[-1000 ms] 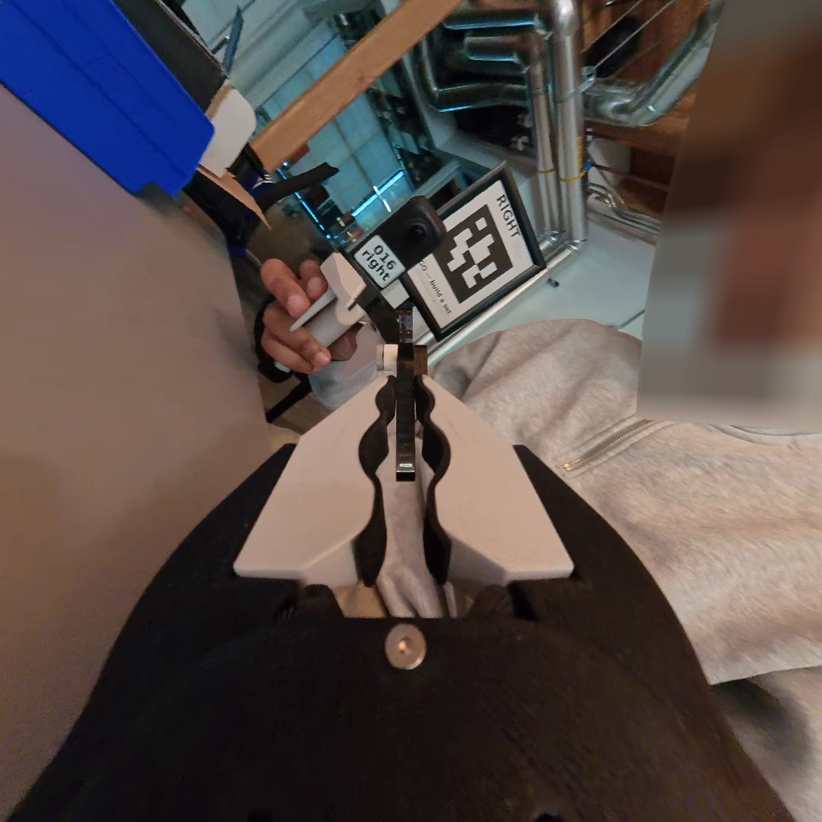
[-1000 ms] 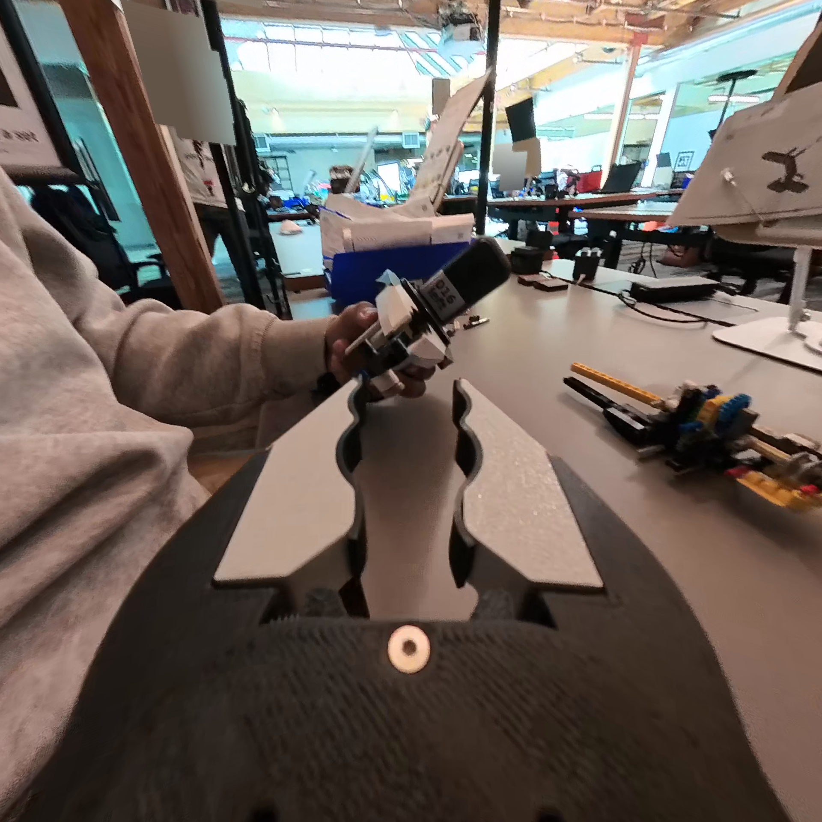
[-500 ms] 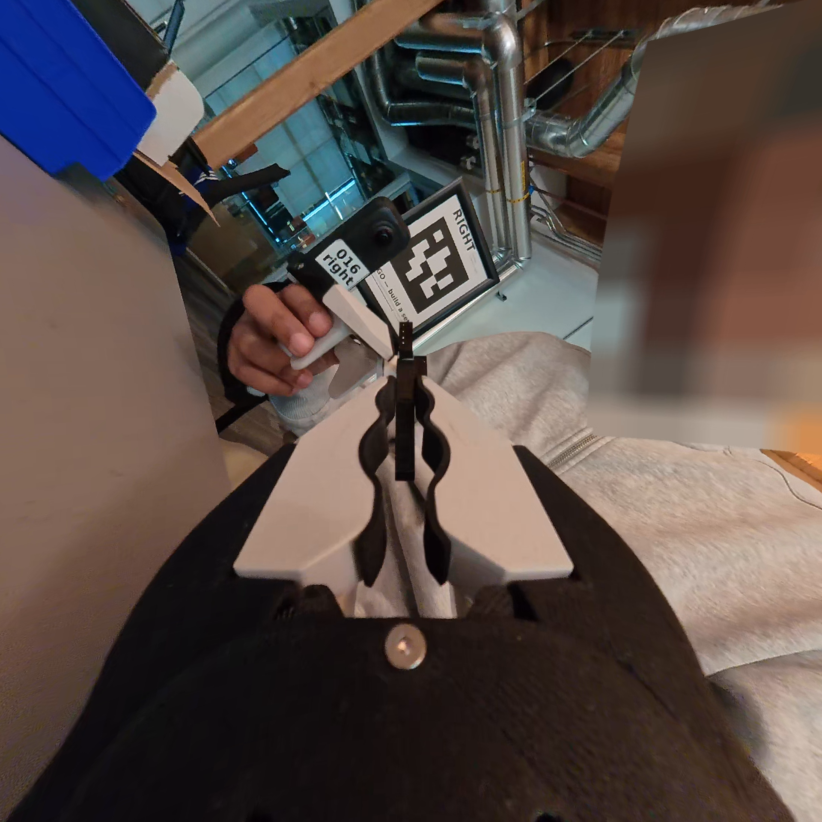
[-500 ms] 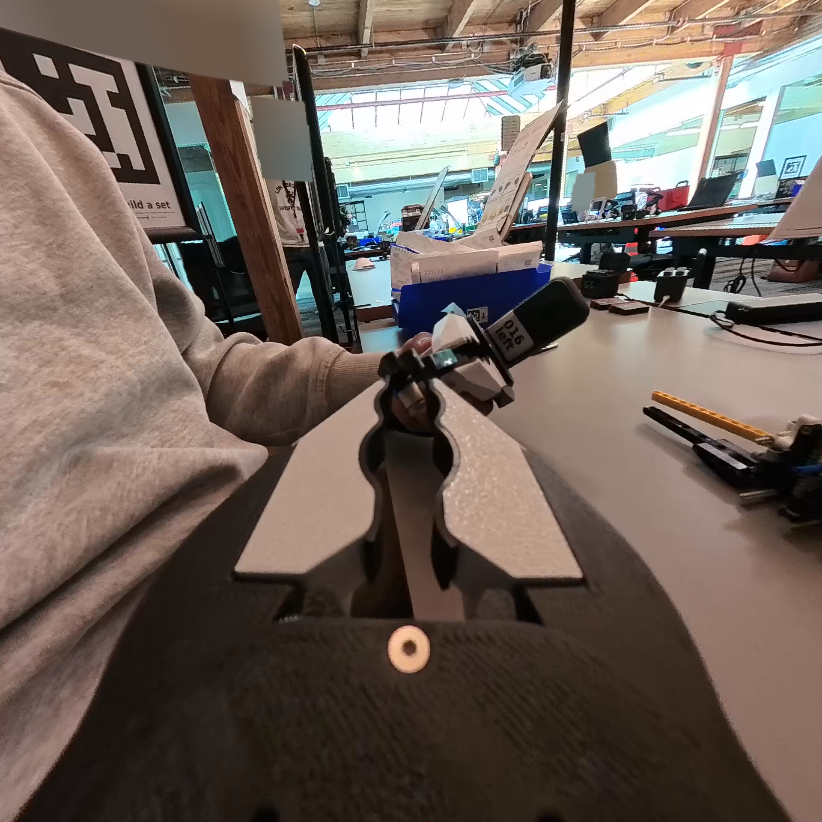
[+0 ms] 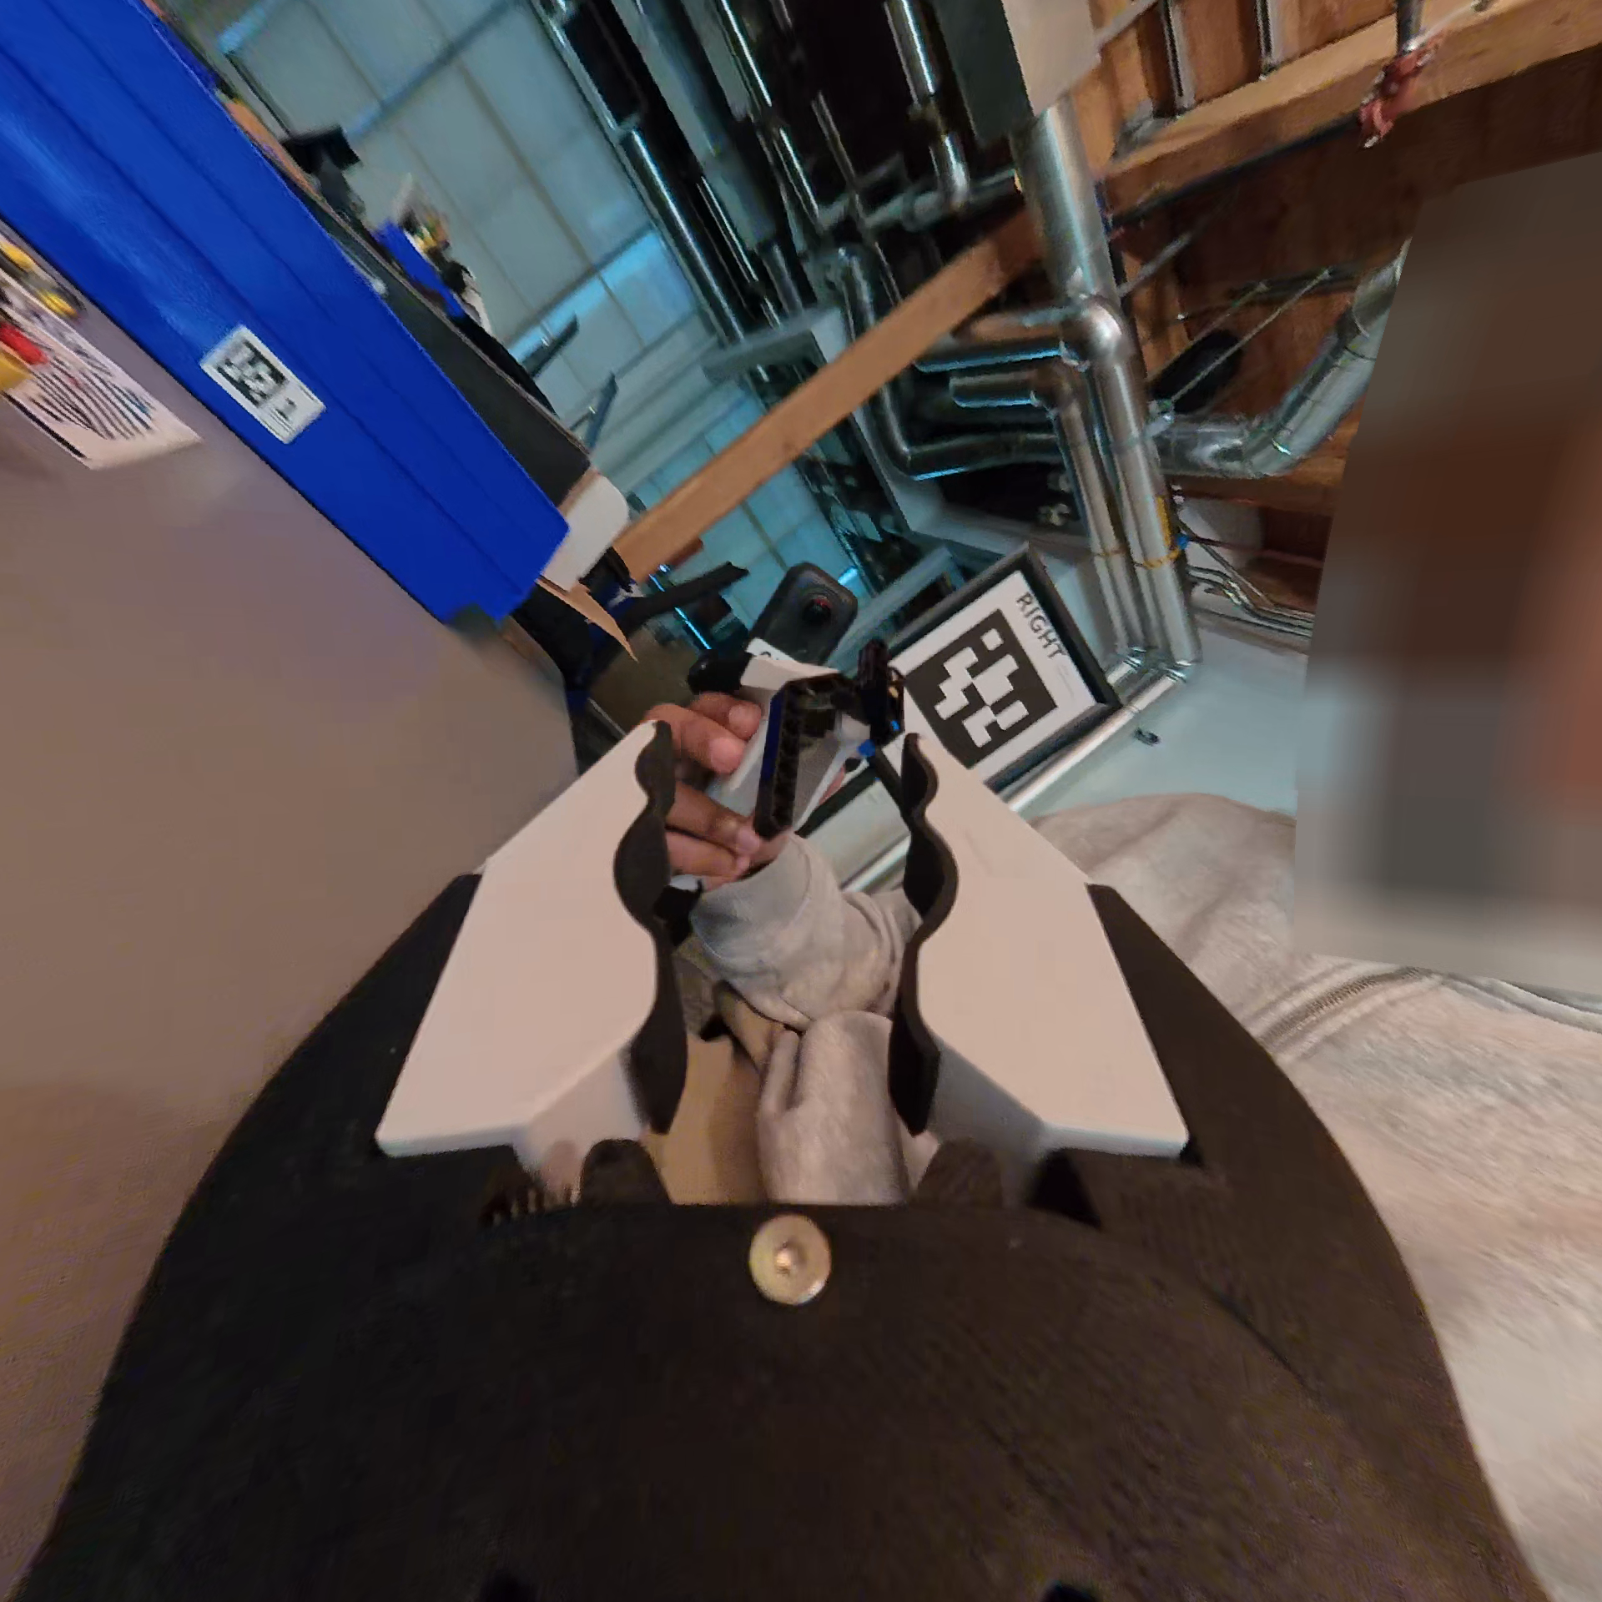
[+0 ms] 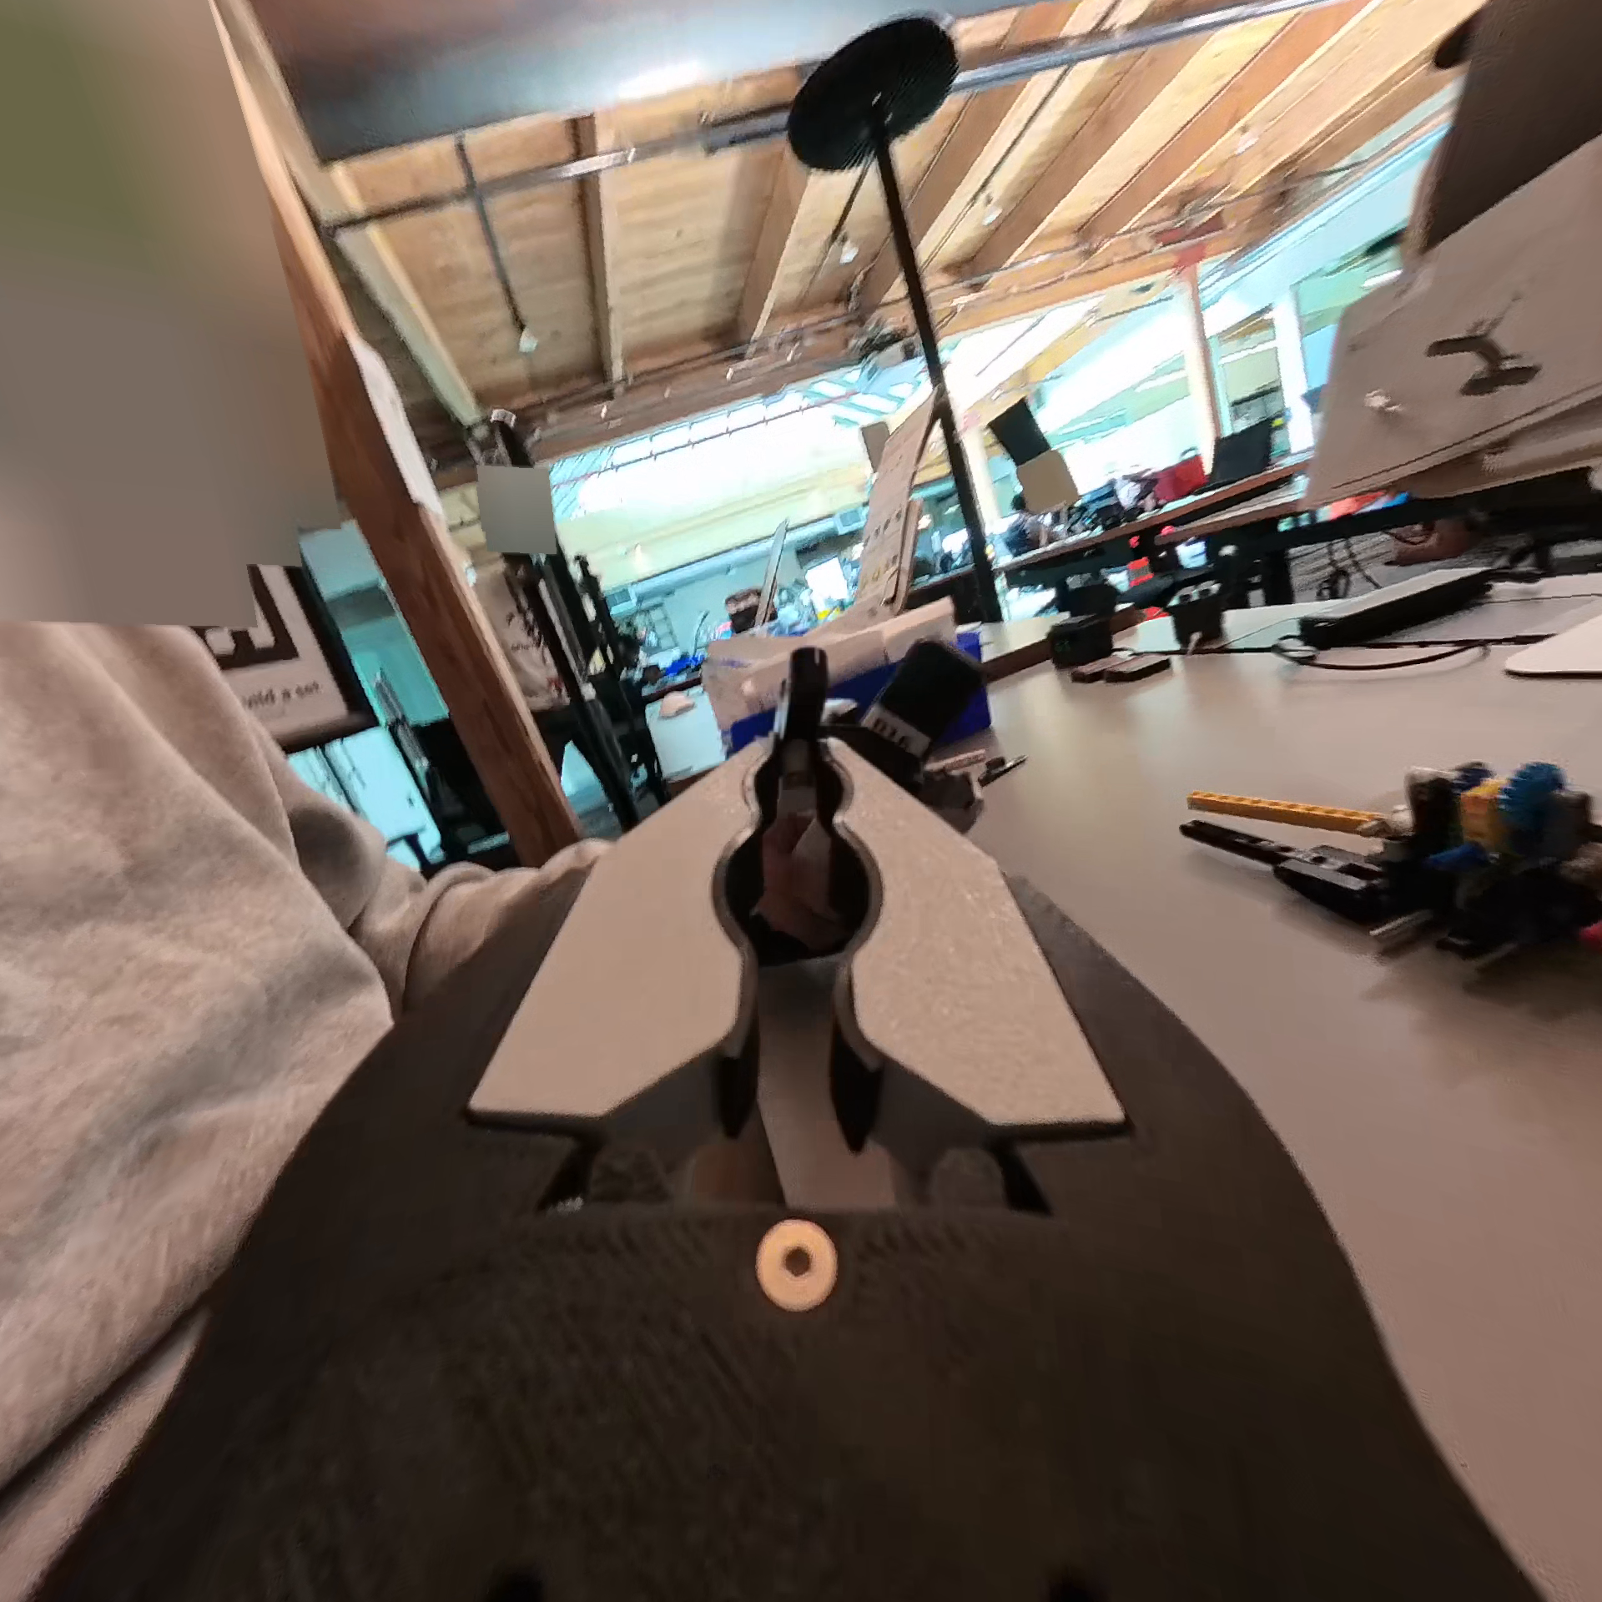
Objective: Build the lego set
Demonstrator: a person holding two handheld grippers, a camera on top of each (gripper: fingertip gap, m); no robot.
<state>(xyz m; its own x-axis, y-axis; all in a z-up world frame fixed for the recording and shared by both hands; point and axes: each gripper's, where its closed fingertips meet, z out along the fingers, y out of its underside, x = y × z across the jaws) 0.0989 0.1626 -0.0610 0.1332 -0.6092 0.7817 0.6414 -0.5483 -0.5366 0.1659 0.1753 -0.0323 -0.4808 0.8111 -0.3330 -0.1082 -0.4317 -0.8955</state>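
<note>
Lego beam [image 6: 802,693], black, is clamped in the right gripper [image 6: 796,763]; the left gripper [image 5: 784,754] is spread empty. Next, it must be carried to the model [image 6: 1474,858] at the tabletop's right edge.

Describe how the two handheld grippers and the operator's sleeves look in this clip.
Both grippers match: the left gripper and right gripper each have two pale grey wedge-shaped fingers with wavy black pads on their inner edges, mounted on a textured black body with a silver screw. The operator wears a light grey sweatshirt sleeve.
</note>
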